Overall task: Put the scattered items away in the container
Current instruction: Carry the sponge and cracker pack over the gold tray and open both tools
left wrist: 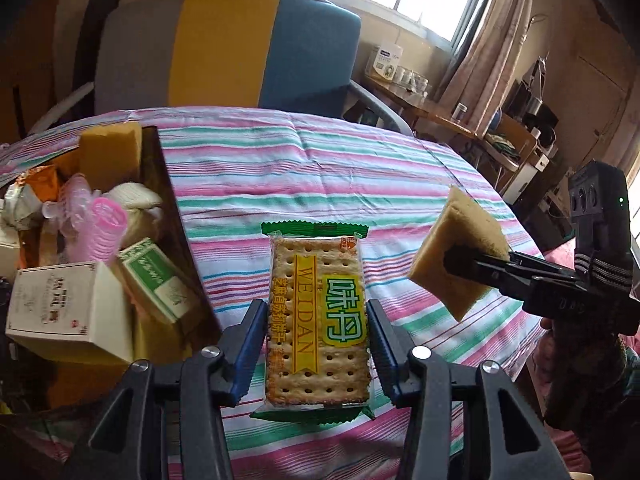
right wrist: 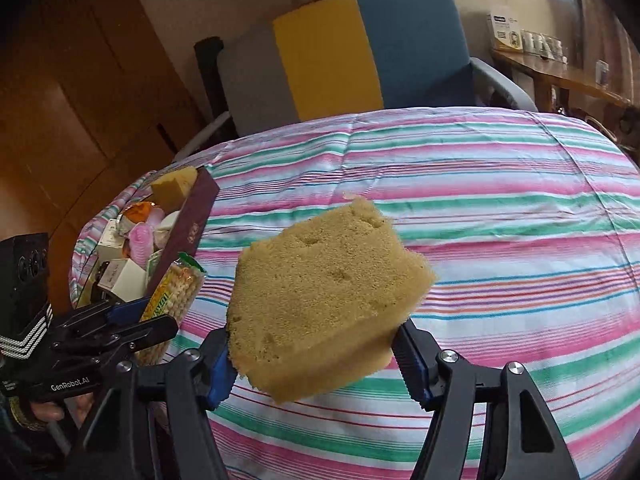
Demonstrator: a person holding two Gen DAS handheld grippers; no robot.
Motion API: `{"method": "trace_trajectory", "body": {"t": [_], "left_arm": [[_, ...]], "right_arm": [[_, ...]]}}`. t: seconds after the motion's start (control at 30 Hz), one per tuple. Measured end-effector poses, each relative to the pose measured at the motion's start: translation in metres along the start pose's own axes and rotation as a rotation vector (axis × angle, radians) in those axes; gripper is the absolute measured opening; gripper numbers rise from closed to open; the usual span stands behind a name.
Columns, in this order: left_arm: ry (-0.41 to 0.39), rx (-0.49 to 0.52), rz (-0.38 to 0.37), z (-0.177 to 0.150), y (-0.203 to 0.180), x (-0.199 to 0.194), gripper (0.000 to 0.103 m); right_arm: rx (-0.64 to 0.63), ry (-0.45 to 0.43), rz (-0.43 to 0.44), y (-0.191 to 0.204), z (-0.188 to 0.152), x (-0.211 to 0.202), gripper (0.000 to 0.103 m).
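Yellow sponge [right wrist: 320,300] sits clamped in my right tool [right wrist: 316,352], held above the striped counter [right wrist: 500,208]; it is soft and light, so a squeeze across its sides holds it. My left tool [left wrist: 316,344] is clamped on the cracker pack [left wrist: 316,320] by its long edges; crackers are brittle, so I judge light pressure best. The box [left wrist: 160,184] lies left, nearly full.

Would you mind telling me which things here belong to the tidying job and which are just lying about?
Job: cracker pack in left gripper; sponge in right gripper; box of tidied items.

Lying about: chair; striped cloth; side table; curtain.
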State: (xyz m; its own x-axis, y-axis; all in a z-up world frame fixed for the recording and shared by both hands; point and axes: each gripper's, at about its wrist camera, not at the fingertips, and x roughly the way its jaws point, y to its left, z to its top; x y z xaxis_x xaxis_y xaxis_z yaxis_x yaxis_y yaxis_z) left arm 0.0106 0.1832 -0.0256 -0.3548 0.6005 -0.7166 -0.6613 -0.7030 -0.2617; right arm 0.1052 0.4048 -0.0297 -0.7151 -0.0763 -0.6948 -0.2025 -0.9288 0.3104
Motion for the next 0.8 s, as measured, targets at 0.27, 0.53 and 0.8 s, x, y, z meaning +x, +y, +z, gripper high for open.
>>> {"method": "trace_trajectory", "body": {"t": [0.27, 0.53, 0.8], "left_arm": [[-0.145, -0.145, 0.132, 0.015, 0.079, -0.054, 0.050], [-0.186, -0.221, 0.268, 0.027, 0.151, -0.070, 0.050], [-0.159, -0.266, 0.316, 0.039, 0.186, -0.054, 0.052]], "right_arm": [[-0.158, 0.011, 0.141, 0.093, 0.041, 0.029, 0.068], [-0.277, 0.031, 0.247, 0.188, 0.076, 0.076, 0.068], [-0.253, 0.067, 0.221, 0.227, 0.102, 0.138, 0.071]]}}
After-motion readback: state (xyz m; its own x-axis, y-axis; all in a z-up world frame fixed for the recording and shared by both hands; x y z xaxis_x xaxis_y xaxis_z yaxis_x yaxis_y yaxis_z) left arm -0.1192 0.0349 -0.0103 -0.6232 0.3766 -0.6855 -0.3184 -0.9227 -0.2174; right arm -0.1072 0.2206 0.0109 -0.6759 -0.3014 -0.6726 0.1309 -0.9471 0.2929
